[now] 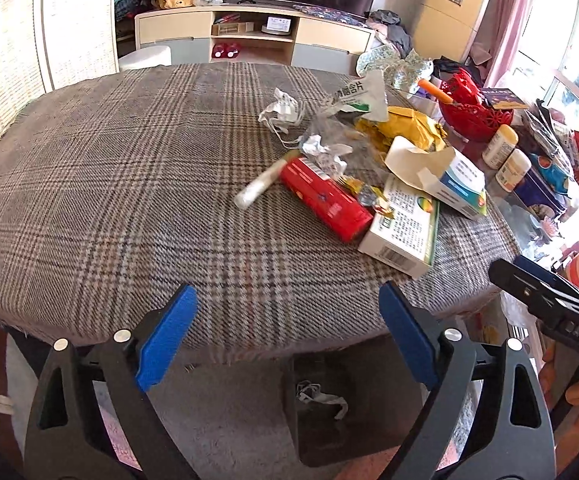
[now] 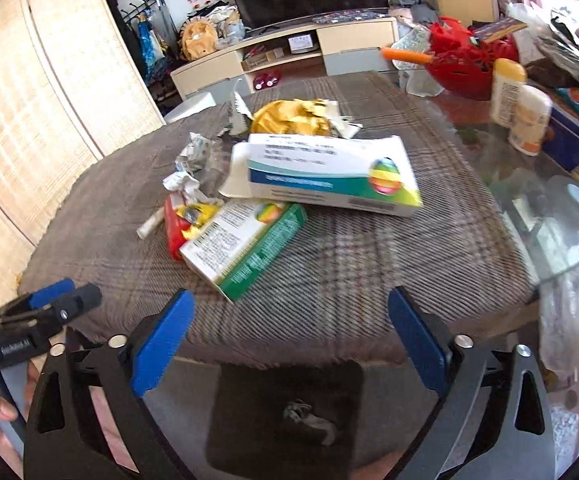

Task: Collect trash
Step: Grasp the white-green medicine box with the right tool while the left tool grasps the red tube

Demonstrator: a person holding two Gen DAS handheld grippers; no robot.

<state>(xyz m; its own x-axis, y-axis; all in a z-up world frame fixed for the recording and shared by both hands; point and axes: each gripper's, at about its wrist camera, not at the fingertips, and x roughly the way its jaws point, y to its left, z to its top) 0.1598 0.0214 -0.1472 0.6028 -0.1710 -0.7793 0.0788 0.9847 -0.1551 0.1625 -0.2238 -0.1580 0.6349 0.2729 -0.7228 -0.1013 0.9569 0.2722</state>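
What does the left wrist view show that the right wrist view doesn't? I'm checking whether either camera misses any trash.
Only the left wrist view shows the printed foil packet and the white crumpled wrapper beyond the pile. Only the right wrist view shows the glass tabletop and the green side of the green-edged box. Both share the red box, the blue-and-white box, the yellow wrapper, the dark bin holding one scrap, and both open grippers.

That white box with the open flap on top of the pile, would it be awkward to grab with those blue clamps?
Probably light: the white box has its end flap hanging open, so it looks empty. Its thin card may well dent if squeezed hard. It lies tilted across the green-edged box, so a push would likely make it slide off instead of staying put. Both grippers are open and empty.
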